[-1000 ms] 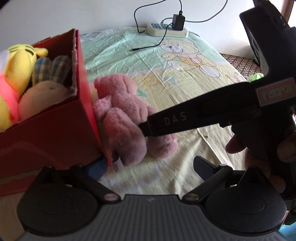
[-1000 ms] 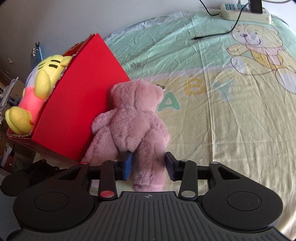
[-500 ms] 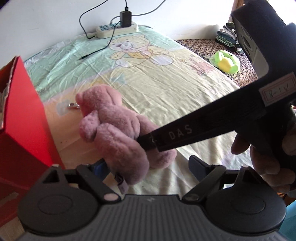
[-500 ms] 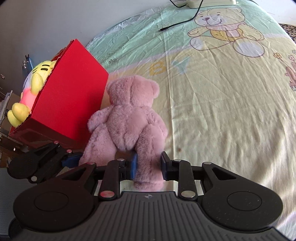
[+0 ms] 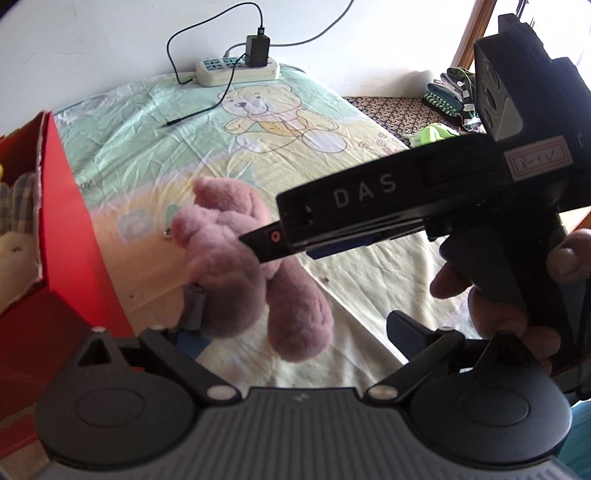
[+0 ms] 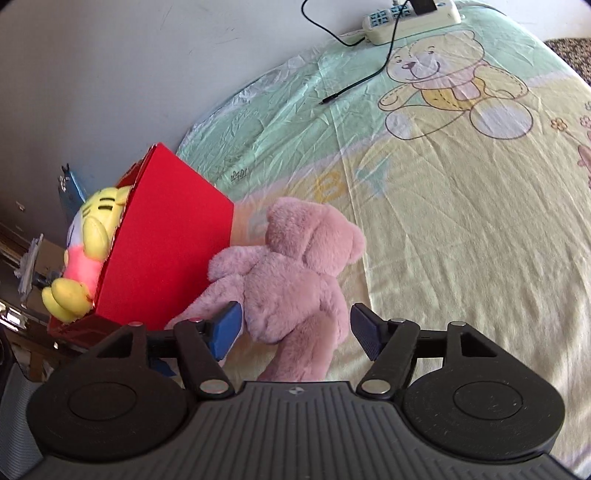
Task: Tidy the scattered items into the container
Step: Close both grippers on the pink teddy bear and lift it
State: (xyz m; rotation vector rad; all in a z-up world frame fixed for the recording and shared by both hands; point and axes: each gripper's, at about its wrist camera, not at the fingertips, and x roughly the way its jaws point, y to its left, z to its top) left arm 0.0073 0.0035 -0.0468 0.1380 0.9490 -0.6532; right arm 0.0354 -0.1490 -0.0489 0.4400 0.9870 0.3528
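Fuzzy mauve-pink teddy bear, seen from behind, lying on the bed sheet just beside the red box near the bed's edge. Right gripper spread wide astride the bear's lower body; left gripper likewise open, clasping nothing. Broad bare sheet rightward, toward the power strip at the far edge.
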